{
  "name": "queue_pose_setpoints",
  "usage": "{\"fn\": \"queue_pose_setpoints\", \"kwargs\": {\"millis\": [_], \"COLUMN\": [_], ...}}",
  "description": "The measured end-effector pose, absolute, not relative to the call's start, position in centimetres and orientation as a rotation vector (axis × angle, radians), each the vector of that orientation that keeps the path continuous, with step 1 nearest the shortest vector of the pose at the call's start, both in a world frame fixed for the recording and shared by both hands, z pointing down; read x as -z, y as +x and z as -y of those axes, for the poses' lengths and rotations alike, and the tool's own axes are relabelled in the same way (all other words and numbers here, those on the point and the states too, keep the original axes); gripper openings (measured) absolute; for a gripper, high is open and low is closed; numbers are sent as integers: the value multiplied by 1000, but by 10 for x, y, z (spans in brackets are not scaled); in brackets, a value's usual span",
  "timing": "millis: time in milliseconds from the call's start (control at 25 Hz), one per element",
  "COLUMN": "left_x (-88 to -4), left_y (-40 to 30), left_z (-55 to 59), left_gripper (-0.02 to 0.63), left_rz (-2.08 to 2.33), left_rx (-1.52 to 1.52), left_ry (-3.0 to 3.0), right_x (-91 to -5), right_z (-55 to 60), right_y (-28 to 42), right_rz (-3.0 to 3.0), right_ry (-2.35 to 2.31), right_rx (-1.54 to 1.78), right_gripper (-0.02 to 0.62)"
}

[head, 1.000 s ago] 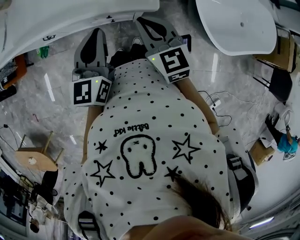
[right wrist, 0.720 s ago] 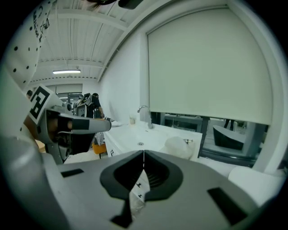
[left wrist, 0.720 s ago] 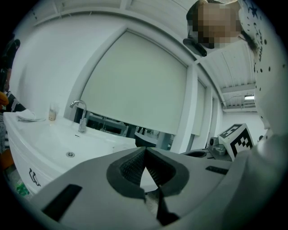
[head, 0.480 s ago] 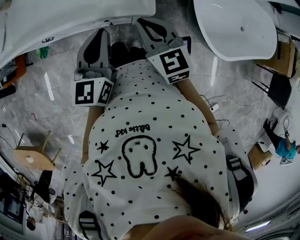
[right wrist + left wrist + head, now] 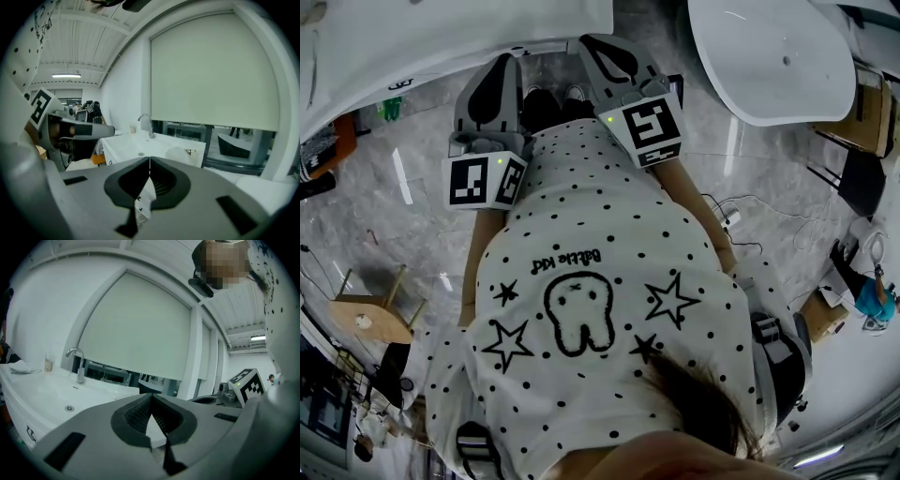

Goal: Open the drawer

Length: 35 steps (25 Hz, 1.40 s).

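Observation:
I stand in front of a white vanity with a sink. Its counter carries a chrome faucet, which also shows in the right gripper view as a faucet on the counter. The cabinet front below is only partly seen, and I cannot make out a drawer. My left gripper is held level towards the vanity, apart from it, with its jaws shut on nothing. Beside it my right gripper is also shut and empty.
A white tub stands at the upper right. On the marble floor there is a wooden stool at the left, cables at the right and cardboard boxes further right. A large blind-covered window rises behind the vanity.

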<state>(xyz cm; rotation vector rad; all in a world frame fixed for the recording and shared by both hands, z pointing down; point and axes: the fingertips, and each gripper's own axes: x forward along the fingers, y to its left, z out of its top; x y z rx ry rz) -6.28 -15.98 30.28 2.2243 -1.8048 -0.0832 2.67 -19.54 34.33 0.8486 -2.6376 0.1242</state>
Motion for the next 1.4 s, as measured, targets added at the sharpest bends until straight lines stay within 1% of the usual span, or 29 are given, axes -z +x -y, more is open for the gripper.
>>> {"fn": "queue_pose_setpoints", "kwargs": {"millis": [1400], "left_x": [-296], "left_y": [-67], "left_z": [161], "left_gripper": [5], "left_rz": [1846], "left_rx": [110], "left_ry": [2238], "right_x": [-341], "right_z": [200], "right_y": [25], "right_rz": [2652], "right_ry": [853], "right_rx": [-100], "right_gripper": [14]}}
